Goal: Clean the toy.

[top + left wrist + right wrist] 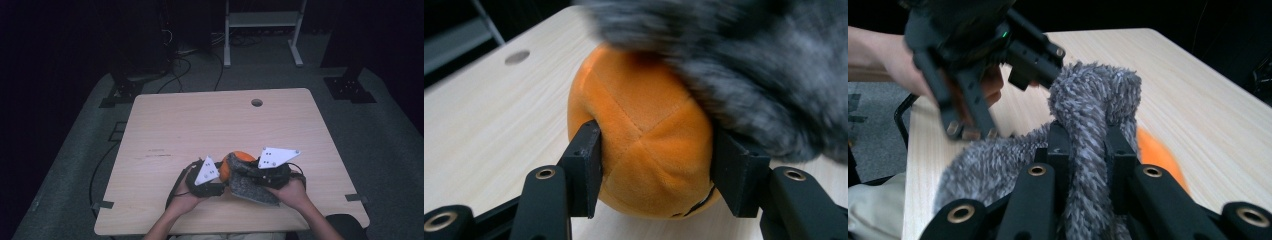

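Left hand [186,196]: nearest the camera in the high view, at the table's near edge, carrying the left gripper [223,172].
Left gripper: jaws narrowed onto the orange ball [644,145]; in the left gripper view one pad presses on each side of it.
Ball: soft plush with stitched seams, resting on the table [200,120] near the front edge, between the two grippers.
Obstruction: grey cloth [744,65] lies over the top and far side of the ball, covering part of it.
Right gripper [1088,145]: jaws clamped tight on a bunched fold of the fuzzy cloth, which stands up between the pads.
Right hand [292,192]: at the near edge, right of the ball.
High view: ball [235,162] half covered by cloth [252,187]; a grey plate on top of each gripper; round hole [256,102] in the tabletop at the far side; white frame [262,30] and cables on the floor beyond.
Right gripper view: left gripper [978,55] farther off, blurred; a strip of orange [1160,155] beside the cloth.
Left gripper view: hole [517,56] at far left.
Containers: whether the cloth forms a pouch cannot be told.
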{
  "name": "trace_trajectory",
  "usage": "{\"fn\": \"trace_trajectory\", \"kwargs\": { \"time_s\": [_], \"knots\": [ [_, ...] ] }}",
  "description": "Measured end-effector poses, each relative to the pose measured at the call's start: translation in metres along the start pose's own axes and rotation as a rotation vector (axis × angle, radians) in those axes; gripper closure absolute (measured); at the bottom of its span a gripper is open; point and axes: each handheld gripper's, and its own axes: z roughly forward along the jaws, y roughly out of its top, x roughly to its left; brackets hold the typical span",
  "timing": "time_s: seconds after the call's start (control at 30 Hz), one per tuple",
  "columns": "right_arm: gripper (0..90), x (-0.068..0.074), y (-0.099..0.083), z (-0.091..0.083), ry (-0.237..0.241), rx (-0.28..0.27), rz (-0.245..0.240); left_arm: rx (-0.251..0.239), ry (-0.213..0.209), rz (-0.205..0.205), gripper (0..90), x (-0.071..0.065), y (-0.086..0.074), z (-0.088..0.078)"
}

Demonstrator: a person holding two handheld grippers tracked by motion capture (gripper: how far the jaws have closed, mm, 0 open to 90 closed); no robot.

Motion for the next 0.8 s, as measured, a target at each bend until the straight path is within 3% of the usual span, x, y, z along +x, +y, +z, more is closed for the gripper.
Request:
{"fn": "trace_trajectory", "kwargs": {
  "time_s": [0.13,0.17,0.2,0.23,0.3,0.33,0.37,0.43,0.53,0.6,0.63,0.7,0.73,0.8],
  "knots": [
    [77.5,-0.005,-0.003,-0.005,-0.02,-0.006,0.018,-0.015,-0.036,-0.042,38.3,0.006,-0.005,-0.002],
    [77.5,-0.012,-0.007,-0.009,-0.039,-0.001,0.04,-0.024,-0.064,-0.1,33.9,0.009,-0.005,-0.002],
    [77.5,-0.012,-0.007,-0.009,-0.039,-0.001,0.04,-0.024,-0.064,-0.1,28.9,0.009,-0.005,-0.002],
    [77.5,-0.015,-0.009,-0.011,-0.041,-0.004,0.054,-0.028,-0.089,-0.143,28.9,0.012,-0.004,-0.001],
    [77.5,-0.012,-0.01,-0.01,-0.024,-0.011,0.059,-0.024,-0.136,-0.263,13.6,0.017,0.0,0.003],
    [77.5,-0.012,-0.01,-0.01,-0.024,-0.011,0.059,-0.024,-0.136,-0.263,13.7,0.017,0.0,0.003],
    [77.5,-0.005,-0.007,-0.005,0.017,-0.01,0.038,-0.008,-0.1,-0.238,19.1,0.016,-0.002,0.002],
    [77.5,-0.003,-0.006,-0.003,0.015,-0.003,0.026,-0.011,-0.105,-0.235,27.5,0.018,-0.007,0.0],
    [77.6,-0.01,-0.009,-0.006,-0.006,-0.003,0.045,0.011,-0.105,-0.227,29.4,0.02,-0.011,-0.003],
    [77.5,-0.023,-0.021,-0.011,-0.054,0.022,0.081,0.019,-0.116,-0.232,26.2,0.022,-0.014,-0.006],
    [77.5,-0.025,-0.025,-0.011,-0.056,0.031,0.099,0.017,-0.148,-0.264,22.0,0.026,-0.013,-0.007],
    [77.5,-0.024,-0.026,-0.01,-0.051,0.027,0.108,0.004,-0.159,-0.287,14.6,0.028,-0.012,-0.008],
    [77.5,-0.022,-0.024,-0.008,-0.042,0.021,0.1,-0.043,-0.172,-0.328,13.7,0.031,-0.009,-0.009],
    [77.5,-0.018,-0.022,-0.005,-0.029,0.014,0.092,-0.043,-0.17,-0.328,13.7,0.031,-0.008,-0.009]
  ]
}}
